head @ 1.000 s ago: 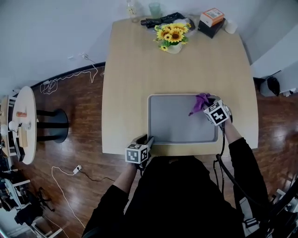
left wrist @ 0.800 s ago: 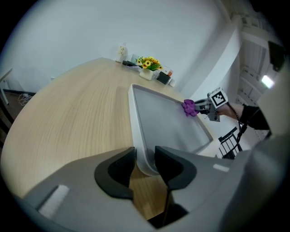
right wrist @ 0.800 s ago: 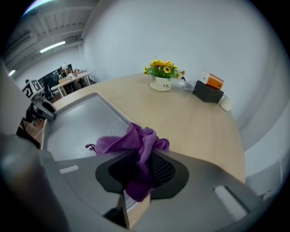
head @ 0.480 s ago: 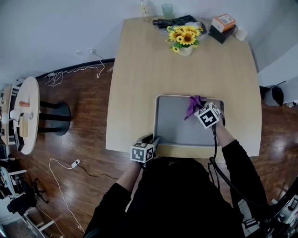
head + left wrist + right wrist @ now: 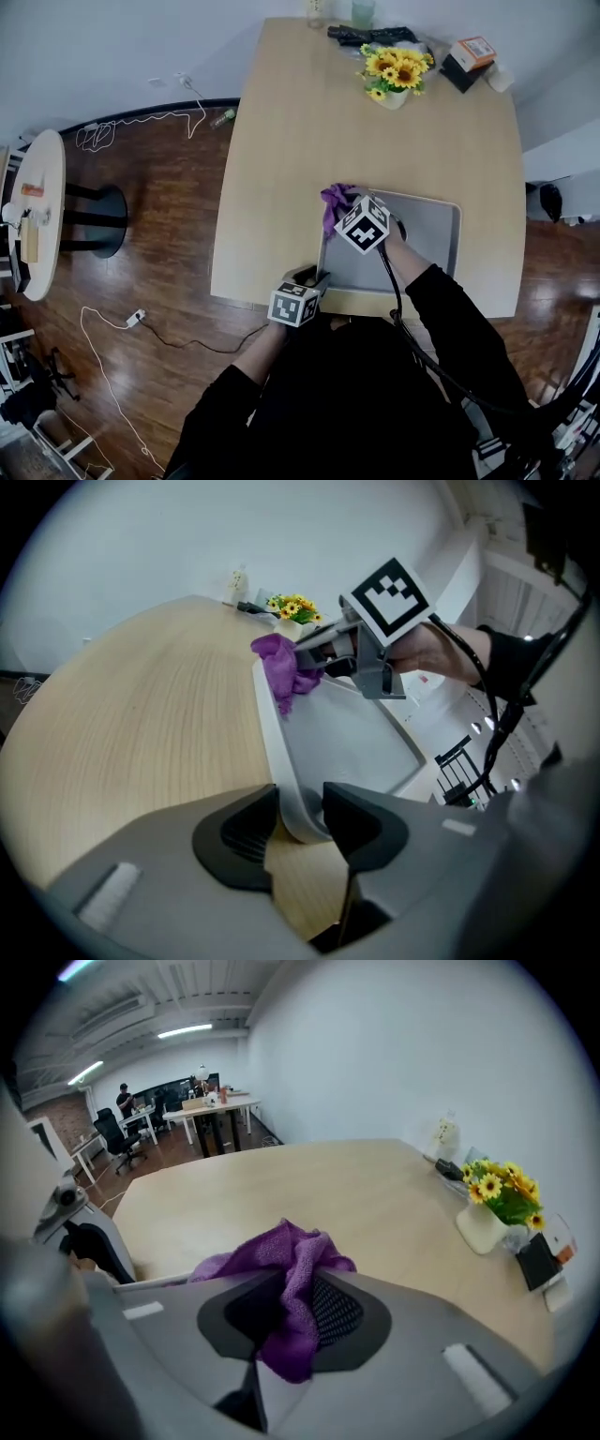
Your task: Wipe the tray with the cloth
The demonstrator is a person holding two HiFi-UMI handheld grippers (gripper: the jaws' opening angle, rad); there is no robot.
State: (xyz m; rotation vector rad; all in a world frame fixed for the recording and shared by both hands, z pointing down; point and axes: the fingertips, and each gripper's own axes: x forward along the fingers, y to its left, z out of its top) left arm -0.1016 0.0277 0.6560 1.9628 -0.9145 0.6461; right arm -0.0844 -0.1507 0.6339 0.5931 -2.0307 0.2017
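At the near right part of the pale wooden table (image 5: 300,141): grey tray (image 5: 427,234), lying flat, long side parallel to the table's near edge. On its near left corner, left gripper (image 5: 300,817), angled down and forward, jaws having just been opening and now a little apart, the corner's rounded rim between them, a sliver of tabletop visible between the rim and the left pad. At the tray's far left corner, right gripper (image 5: 347,210), marker cube uppermost, jaws closed tight on the purple cloth (image 5: 281,1260), folds pinched between the pads and a loose bunch spilling out ahead of the tips. Cloth bunched over the tray's rim at that corner, partly above the inner wall, partly above the tabletop just outside; contact with the tray's floor not to be judged from any view. Well apart, at the table's far end: sunflowers (image 5: 398,67) in a white vase (image 5: 483,1227), a black box with an orange top (image 5: 472,56) just to their right, and some dark objects behind them, too small to tell. Left of the table, on the dark wooden floor (image 5: 169,234): a round side table (image 5: 37,216) and a white cable (image 5: 137,317).
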